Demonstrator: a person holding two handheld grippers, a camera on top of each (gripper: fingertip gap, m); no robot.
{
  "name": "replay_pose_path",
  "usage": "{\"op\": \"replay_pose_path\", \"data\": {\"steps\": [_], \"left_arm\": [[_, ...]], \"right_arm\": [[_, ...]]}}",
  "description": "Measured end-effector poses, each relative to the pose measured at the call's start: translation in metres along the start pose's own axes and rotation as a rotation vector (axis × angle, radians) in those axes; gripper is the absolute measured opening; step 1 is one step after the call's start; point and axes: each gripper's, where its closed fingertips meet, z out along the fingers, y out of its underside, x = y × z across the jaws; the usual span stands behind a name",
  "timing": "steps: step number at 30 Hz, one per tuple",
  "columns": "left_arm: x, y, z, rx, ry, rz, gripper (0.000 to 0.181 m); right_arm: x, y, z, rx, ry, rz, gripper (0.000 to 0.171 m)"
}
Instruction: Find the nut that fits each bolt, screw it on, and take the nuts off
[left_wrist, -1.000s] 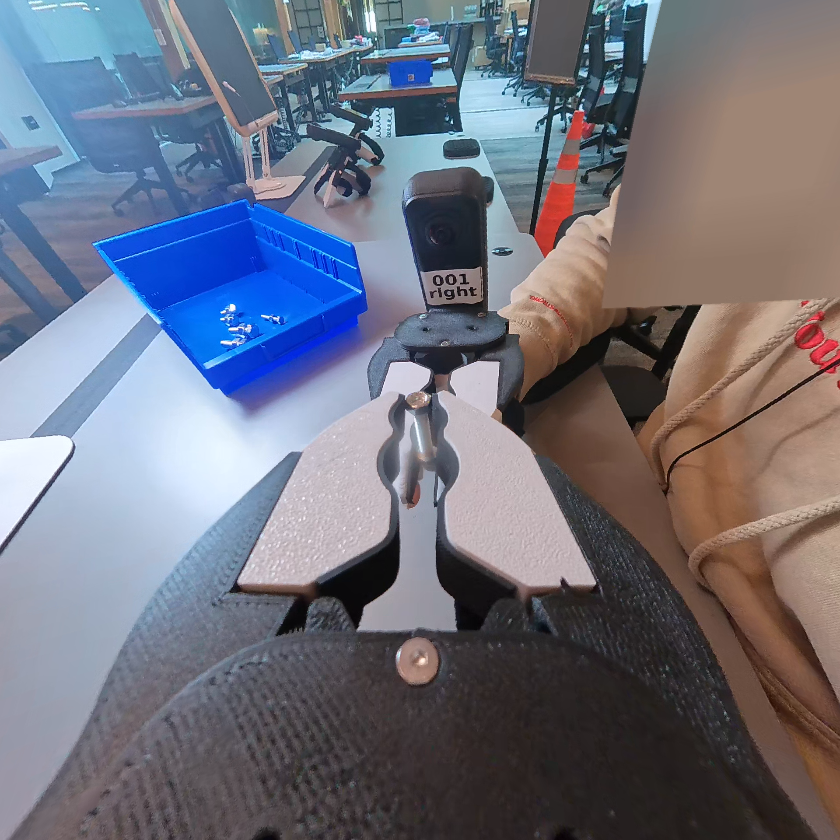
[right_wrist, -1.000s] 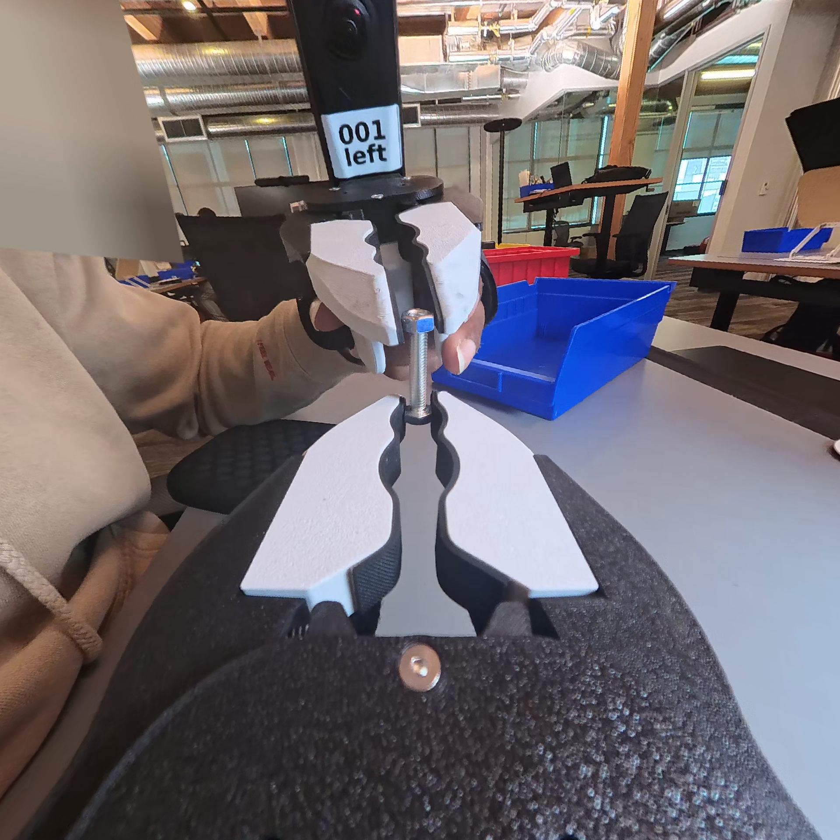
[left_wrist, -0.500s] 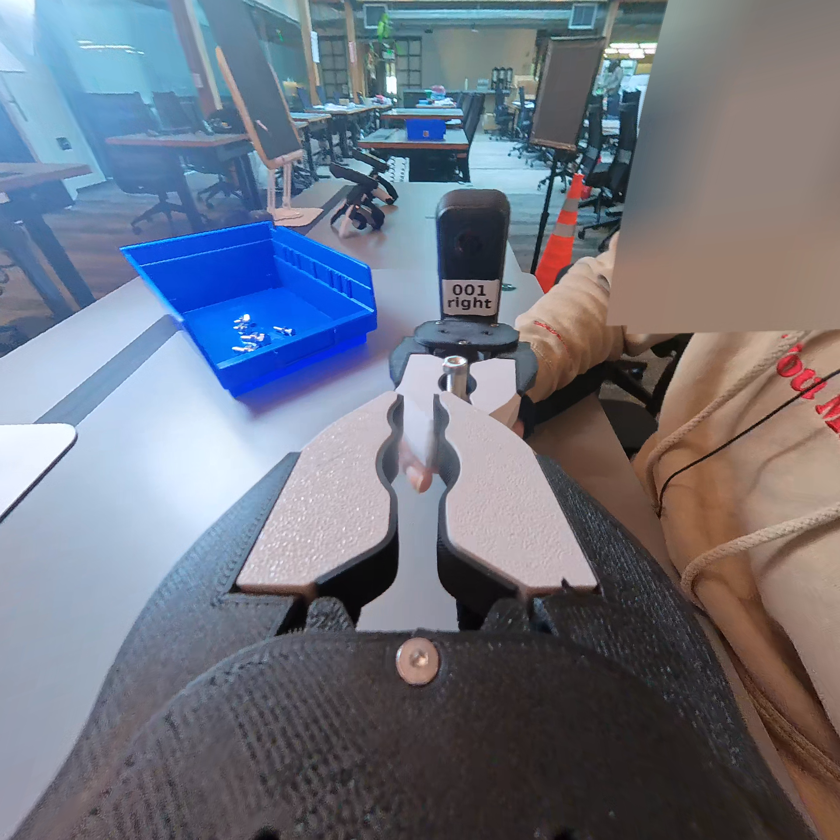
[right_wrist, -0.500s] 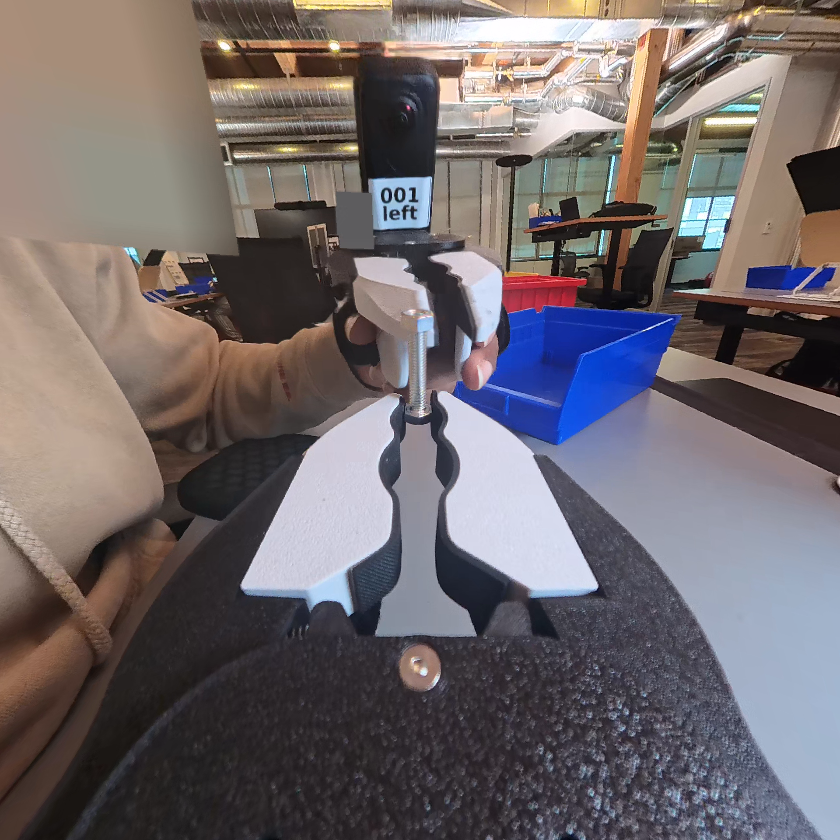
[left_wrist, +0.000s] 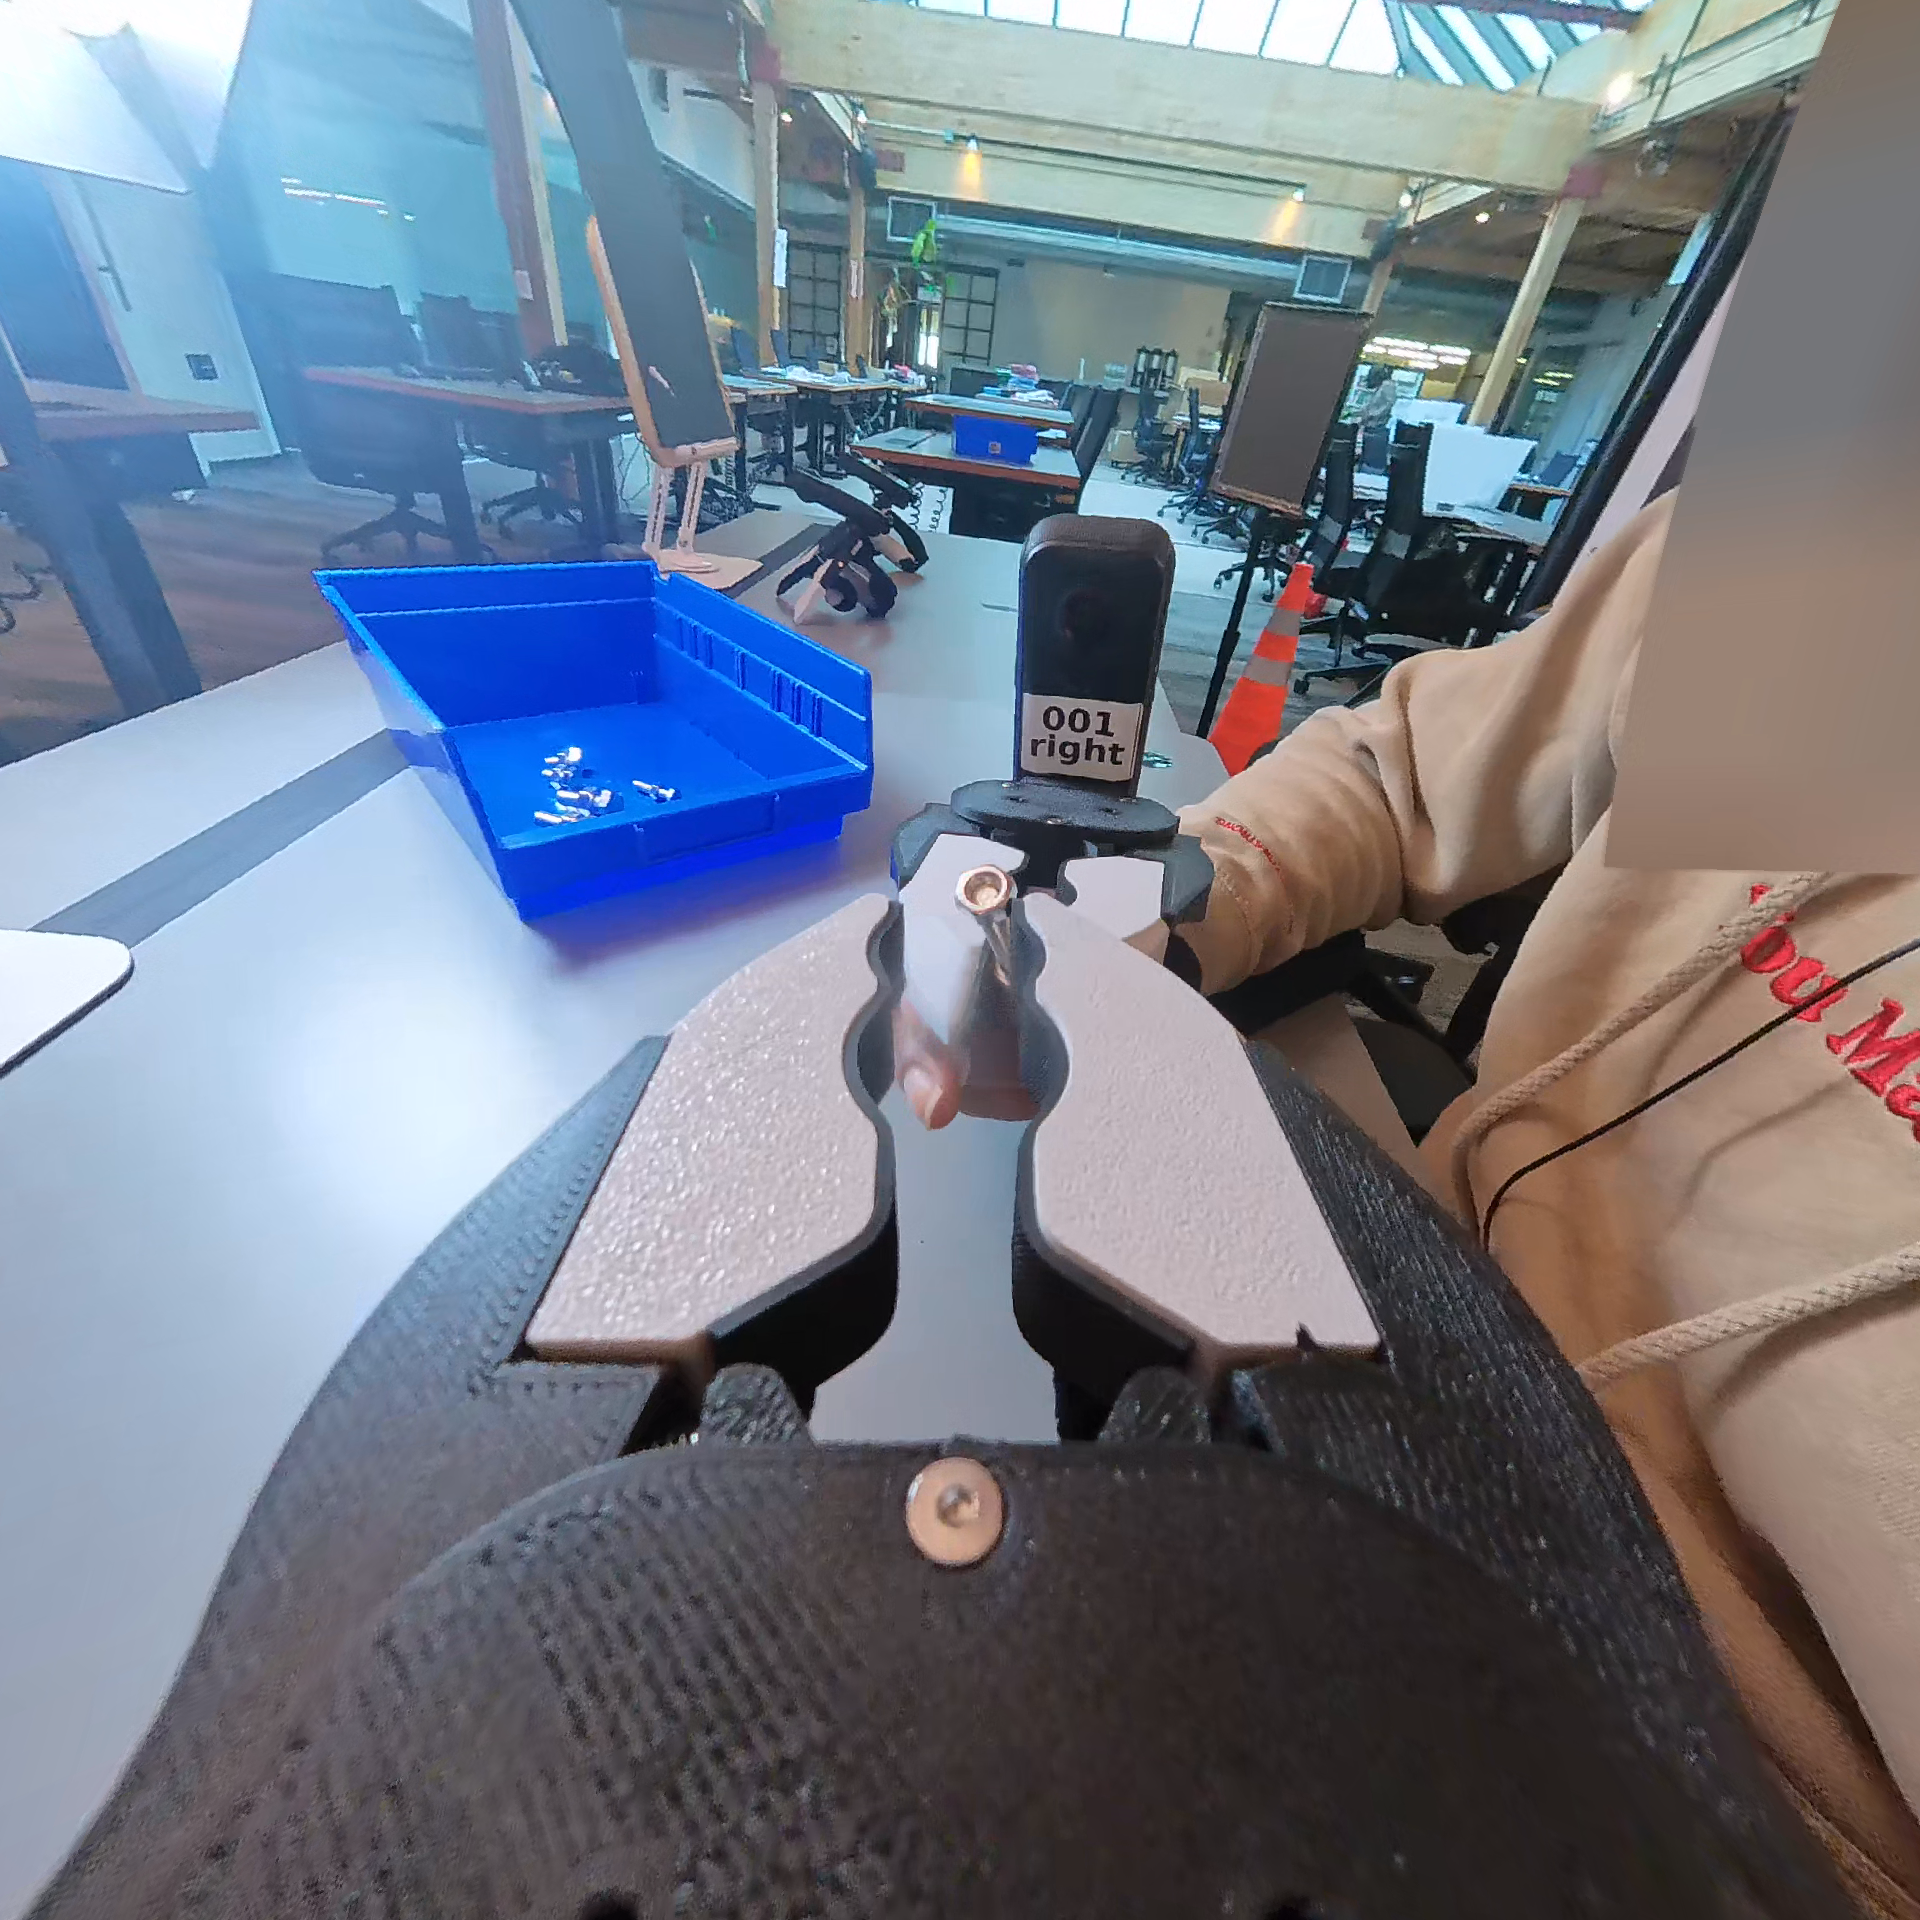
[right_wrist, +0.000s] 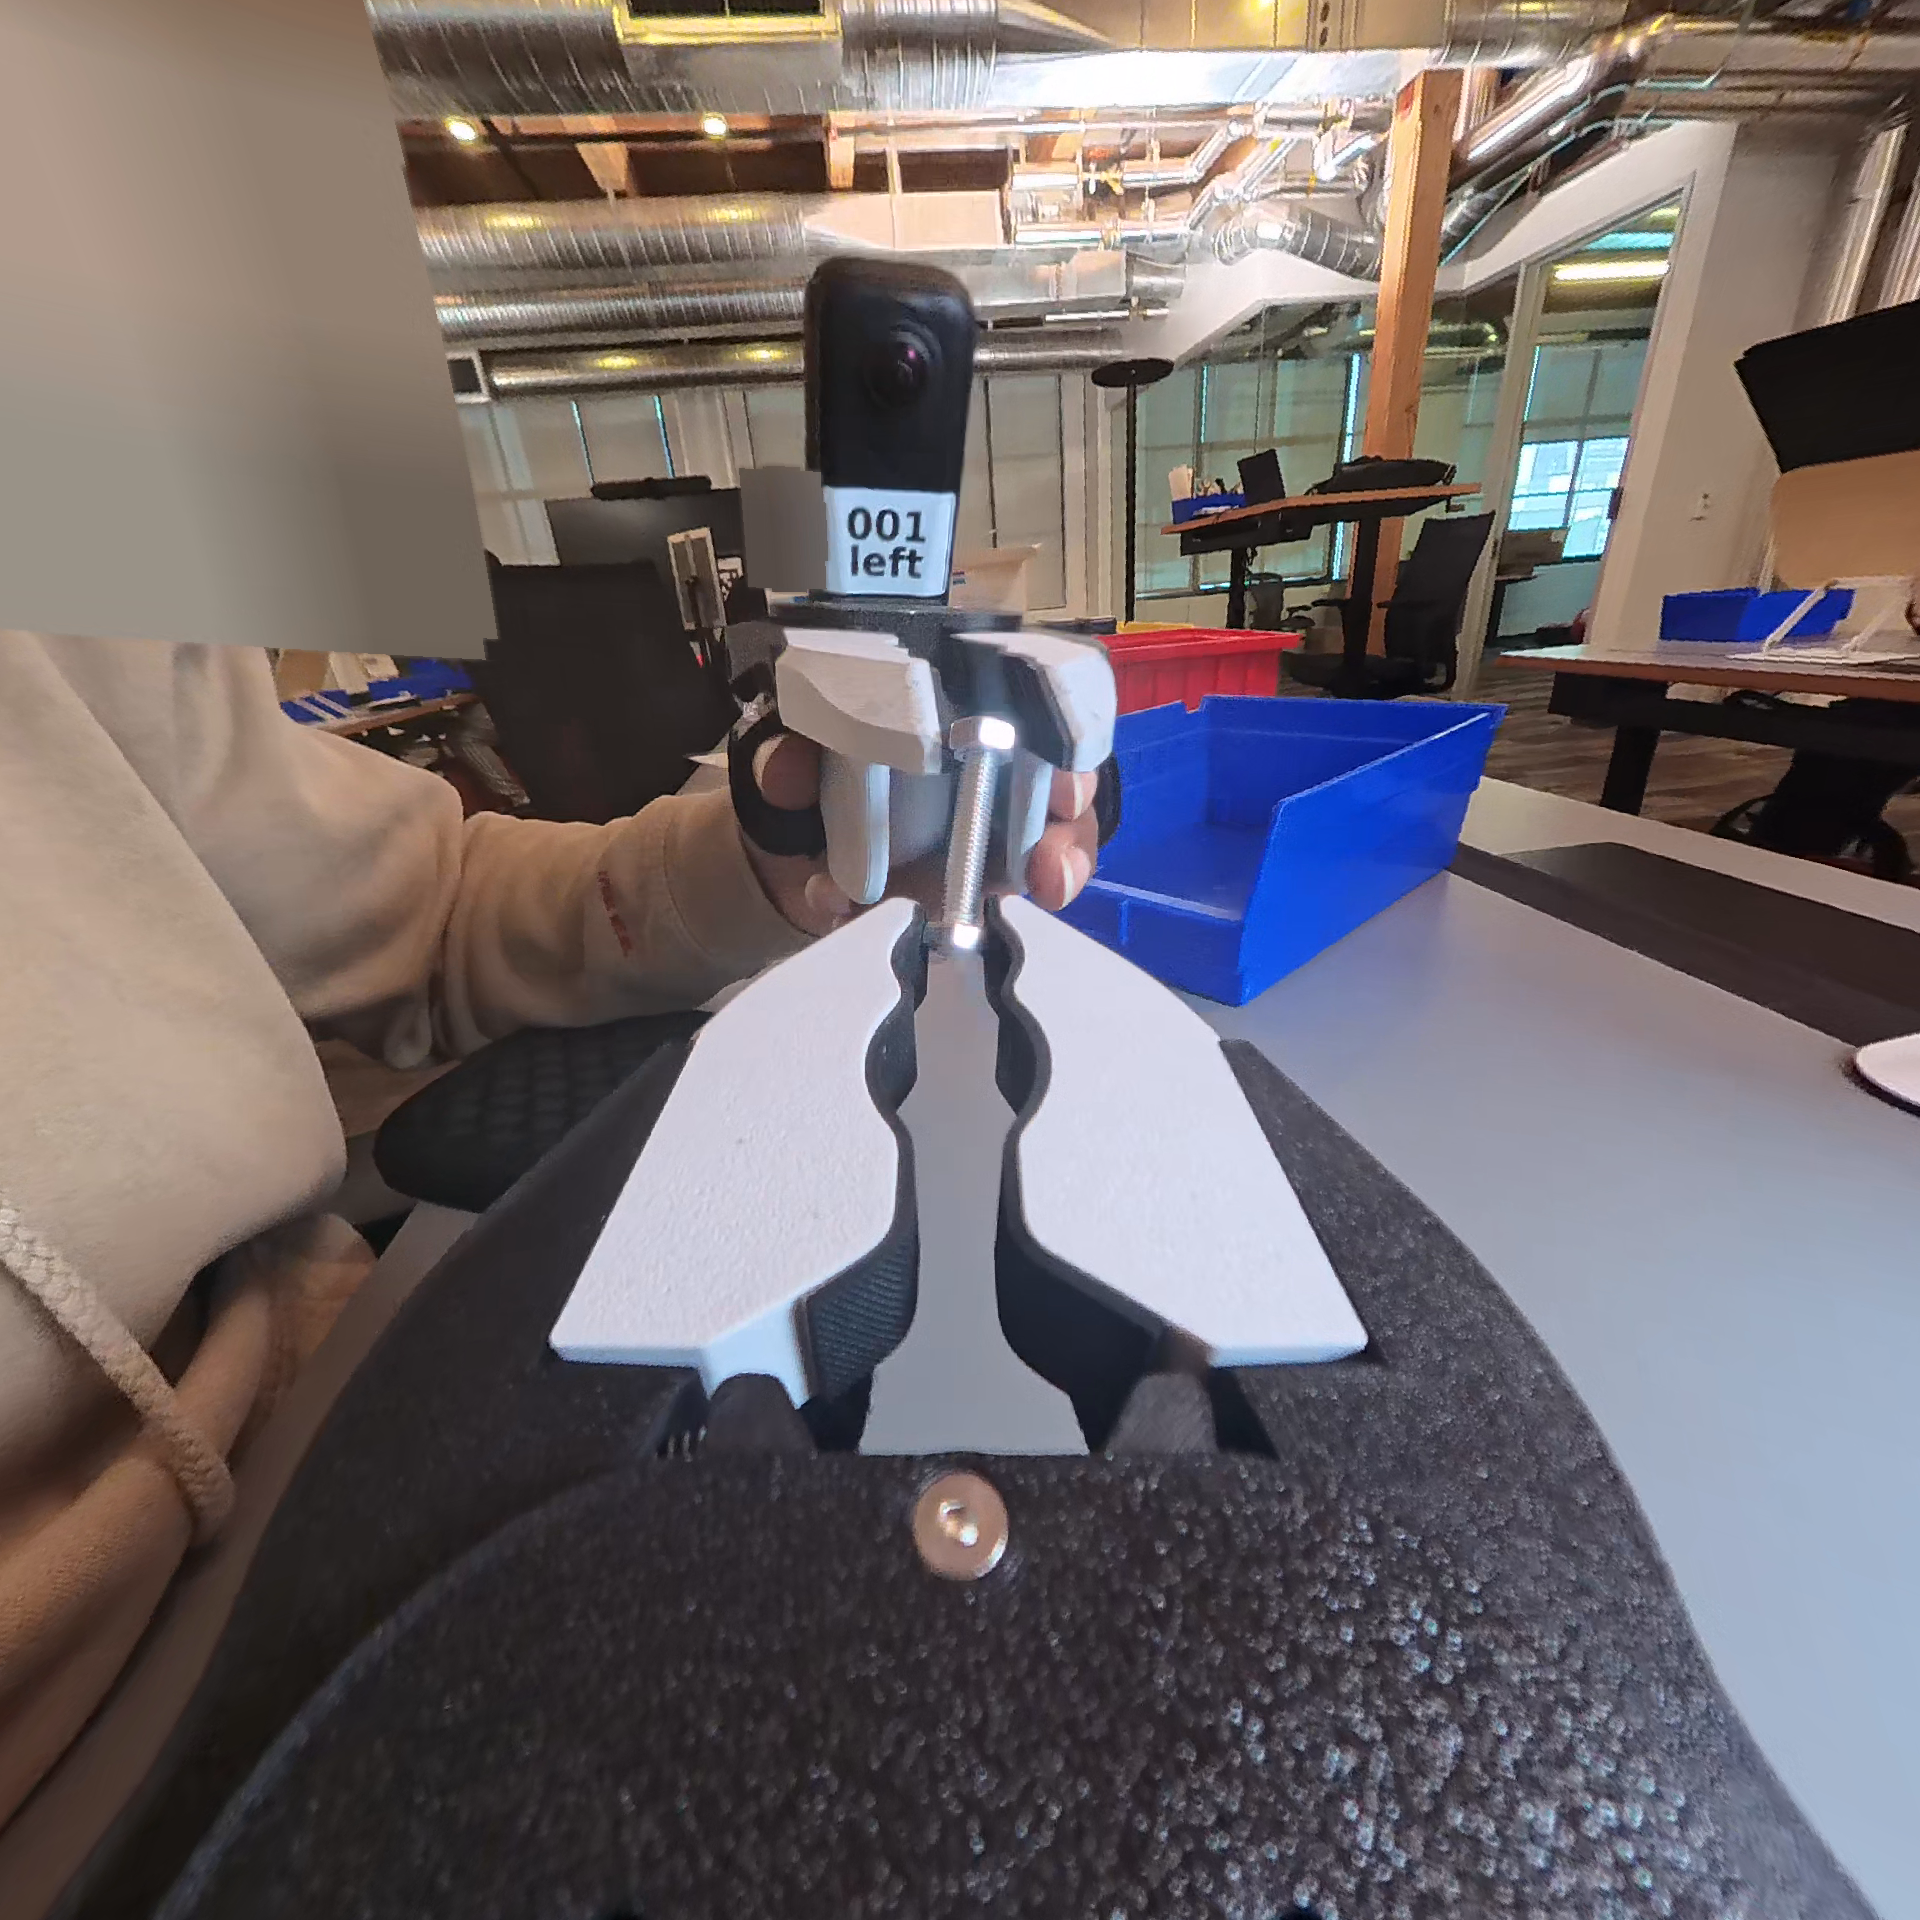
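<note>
While the two grippers are facing each other over the near edge of the grey table (left_wrist: 260, 1039), a single bolt (right_wrist: 974, 831) is standing between them at the centre of the right wrist view. The right gripper (right_wrist: 958, 935) is closing its white fingers (right_wrist: 790, 1122) on the bolt's lower end; whether a nut is sitting there cannot be told, as only a bright metal tip is showing in the narrow gap. The left gripper (right_wrist: 971, 727), seen just above centre in that view, is clamping the hex head of the bolt, with a person's hand wrapping around its handle behind.

In the left wrist view the left gripper (left_wrist: 951, 914) is showing the bolt (left_wrist: 987, 914) end-on between its tips, the shank blurred. The right gripper (left_wrist: 1039, 883) is sitting directly behind it at centre frame, blocking sight of the bolt's far end.

A blue bin (left_wrist: 665, 831) is resting on the table at the upper left of the left wrist view, well apart from the grippers, holding a small cluster of loose metal pieces (left_wrist: 582, 790) on its floor. A white flat object (left_wrist: 52, 977) is lying at the left edge. A person's beige sleeve (left_wrist: 1403, 790) is filling the right side. An orange cone (left_wrist: 1262, 675) is standing beyond the table, and a black device (left_wrist: 847, 561) is resting farther back.
</note>
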Motion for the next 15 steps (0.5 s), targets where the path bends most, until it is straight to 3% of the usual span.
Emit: {"op": "replay_pose_path", "data": {"steps": [15], "left_arm": [[0.015,0.014,0.013,-0.076,0.013,0.089,0.010]], "right_arm": [[-0.003,0.023,0.010,-0.135,0.019,-0.051,0.010]]}}
